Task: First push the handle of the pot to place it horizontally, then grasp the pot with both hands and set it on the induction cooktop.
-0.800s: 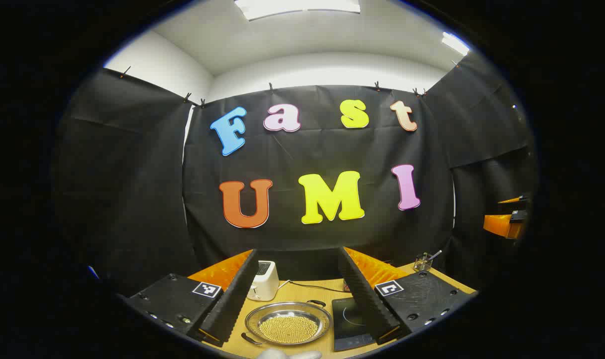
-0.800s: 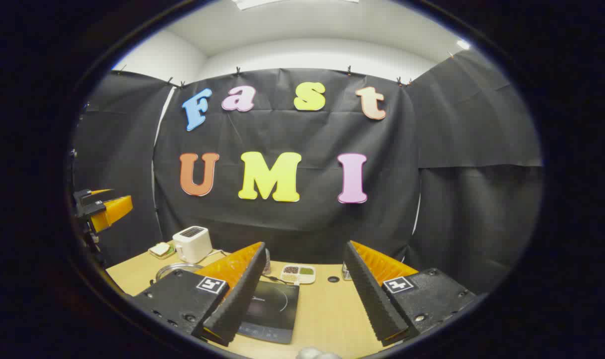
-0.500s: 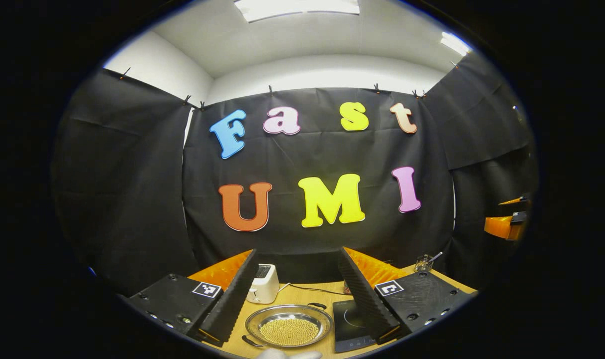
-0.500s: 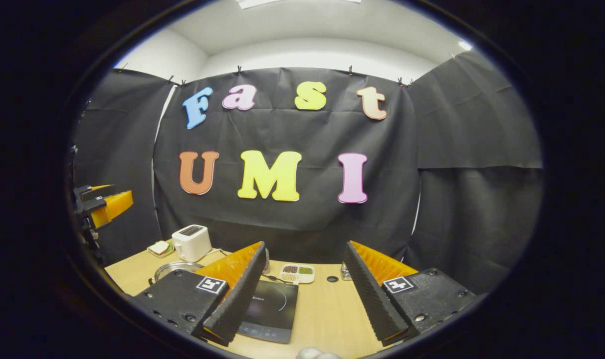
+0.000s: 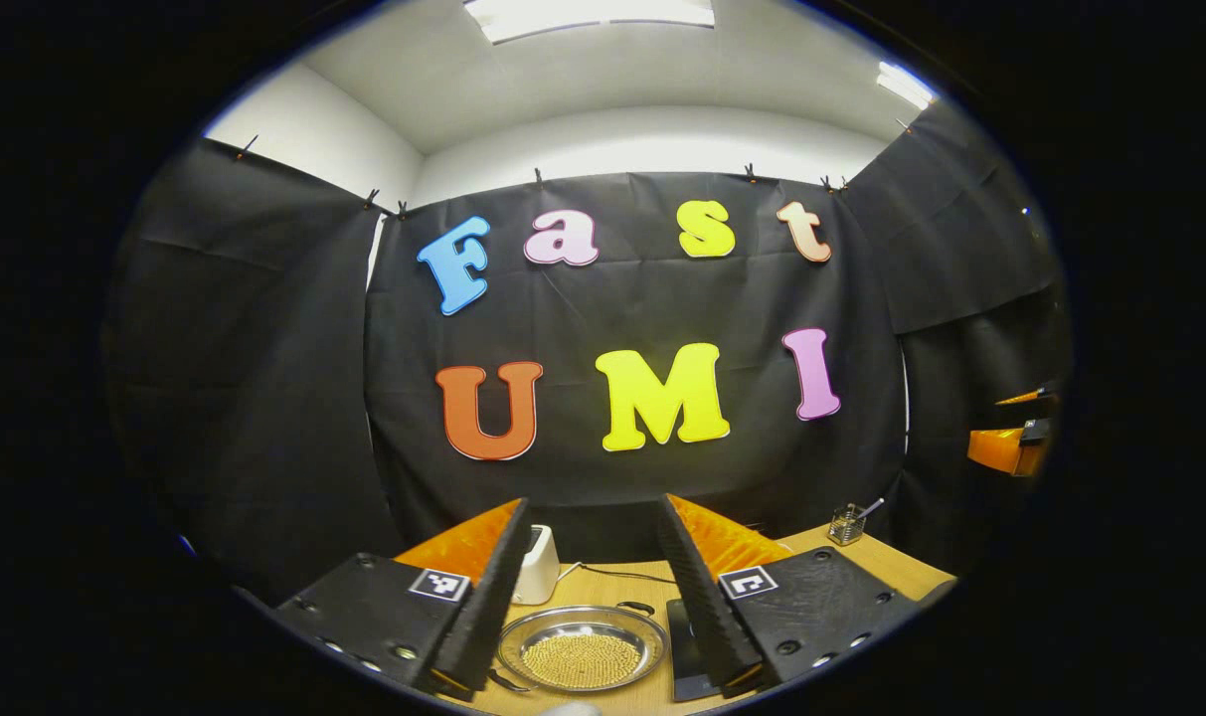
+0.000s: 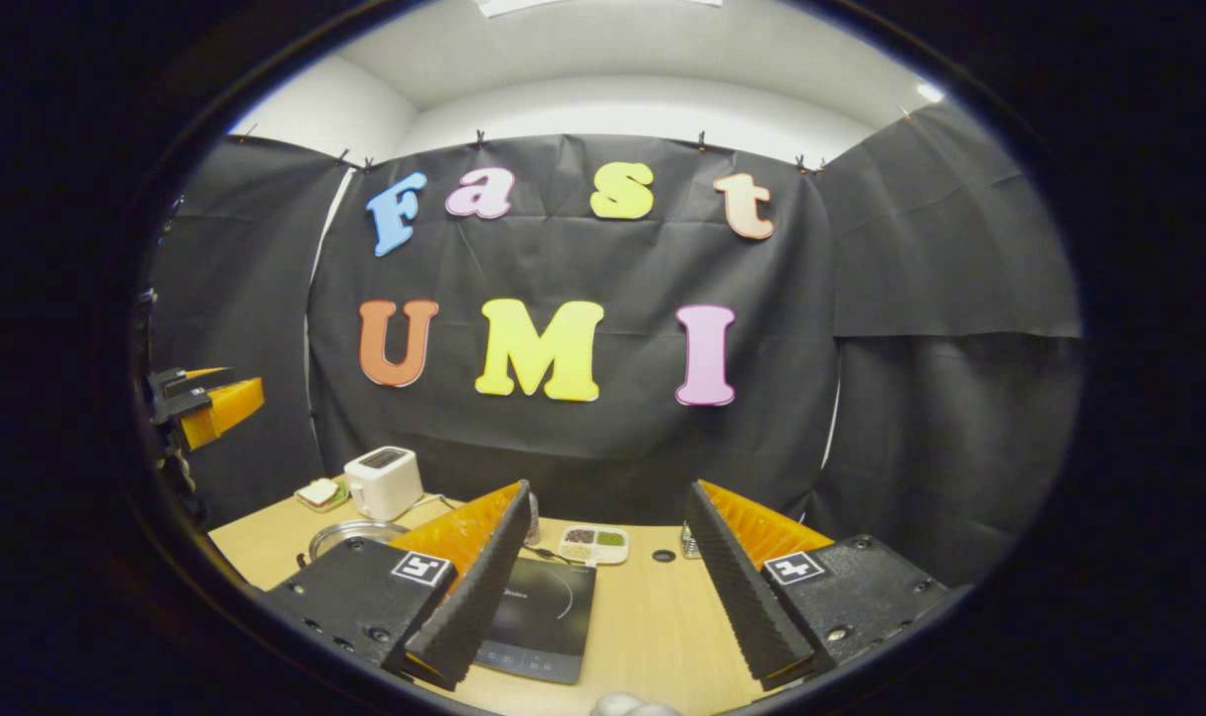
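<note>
A shallow steel pot [image 5: 583,651] holding small yellow beads sits on the wooden table, seen between my left gripper's fingers. One black handle [image 5: 634,605] points to the far right and the other shows at its near left. My left gripper [image 5: 591,512] is open and hangs above and short of the pot. The black induction cooktop [image 5: 684,646] lies right of the pot, half hidden by a finger. In the right gripper view the cooktop [image 6: 543,612] lies under my open right gripper [image 6: 607,492], and the pot's rim [image 6: 349,532] peeks out at left.
A white toaster [image 5: 541,562] stands behind the pot, its cable trailing right. A wire pen cup [image 5: 843,522] is at the far right corner. Behind the cooktop lie a compartment dish [image 6: 593,542] and a small jar [image 6: 690,542]. A plate of food [image 6: 317,494] sits beside the toaster [image 6: 384,482].
My left gripper's fingers have drawn closer together while staying open, and its view has shifted slightly. The right gripper has barely moved.
</note>
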Motion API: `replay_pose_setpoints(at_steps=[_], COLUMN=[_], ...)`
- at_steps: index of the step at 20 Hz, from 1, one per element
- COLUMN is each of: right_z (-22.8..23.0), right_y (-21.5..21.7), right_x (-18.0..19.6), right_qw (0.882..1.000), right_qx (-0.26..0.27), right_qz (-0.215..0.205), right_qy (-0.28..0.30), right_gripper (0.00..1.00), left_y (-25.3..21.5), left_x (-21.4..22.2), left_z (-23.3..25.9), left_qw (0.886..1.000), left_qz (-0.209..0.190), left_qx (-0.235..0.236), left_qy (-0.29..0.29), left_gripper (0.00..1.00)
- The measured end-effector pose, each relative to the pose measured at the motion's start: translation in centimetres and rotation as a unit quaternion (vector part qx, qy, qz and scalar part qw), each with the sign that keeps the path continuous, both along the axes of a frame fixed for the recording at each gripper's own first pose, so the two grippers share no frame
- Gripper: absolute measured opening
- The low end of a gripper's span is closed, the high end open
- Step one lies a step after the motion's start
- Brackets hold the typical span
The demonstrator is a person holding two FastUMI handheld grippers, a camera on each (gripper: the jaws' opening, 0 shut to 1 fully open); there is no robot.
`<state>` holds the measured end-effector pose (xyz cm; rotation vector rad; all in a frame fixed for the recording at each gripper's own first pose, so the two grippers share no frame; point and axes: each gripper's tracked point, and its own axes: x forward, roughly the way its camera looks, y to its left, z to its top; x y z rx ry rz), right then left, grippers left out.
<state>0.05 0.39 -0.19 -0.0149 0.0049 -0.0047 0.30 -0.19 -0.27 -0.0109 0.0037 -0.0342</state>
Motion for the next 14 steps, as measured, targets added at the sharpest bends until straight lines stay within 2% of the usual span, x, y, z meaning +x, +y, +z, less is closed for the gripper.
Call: replay_pose_setpoints(at_steps=[1, 2, 3, 5, 6, 7, 8, 11, 12, 14], right_z=[0.0, -0.1, -0.2, -0.3, -0.5, -0.5, -0.6, -1.0, -1.2, -1.7], right_y=[0.0, 0.0, 0.0, 0.0, 0.0, 0.1, 0.0, 0.2, 0.3, 0.4], right_x=[-0.1, 0.0, 0.0, -0.1, -0.2, -0.3, -0.4, -0.5, -0.5, -0.6], right_qw=[1.0, 1.0, 1.0, 1.0, 1.0, 1.0, 1.0, 1.0, 1.0, 1.0], right_qx=[0.0, 0.0, 0.001, 0.0, -0.001, -0.002, -0.002, -0.004, -0.005, -0.005], right_qz=[-0.001, -0.001, -0.002, -0.002, -0.002, -0.002, -0.002, -0.002, -0.001, -0.001], right_qy=[0.001, 0.001, 0.002, 0.004, 0.005, 0.005, 0.006, 0.012, 0.014, 0.019], right_gripper=[0.96, 0.97, 0.97, 0.96, 0.96, 0.96, 0.96, 0.96, 1.0, 0.97], left_y=[-0.2, 0.1, 0.5, -0.1, -0.2, 0.1, 0.4, 2.3, 3.1, 4.1], left_x=[0.0, 0.0, 0.3, 0.5, 0.3, 0.8, 0.5, 0.7, 0.8, 0.6], left_z=[-0.1, -0.3, -0.6, -1.5, -1.9, -2.4, -2.8, -5.0, -6.0, -8.2], left_qw=[1.0, 1.0, 1.0, 0.999, 0.999, 0.998, 0.997, 0.995, 0.995, 0.992], left_qz=[-0.007, -0.007, -0.004, -0.028, -0.036, -0.04, -0.045, -0.034, -0.028, -0.02], left_qx=[-0.003, -0.002, 0.001, -0.011, -0.025, -0.039, -0.048, -0.056, -0.057, -0.058], left_qy=[0.003, 0.006, 0.009, 0.025, 0.031, 0.04, 0.046, 0.072, 0.083, 0.11], left_gripper=[0.67, 0.53, 0.19, 0.02, 0.0, 0.08, 0.0, 0.0, 0.0, 0.0])
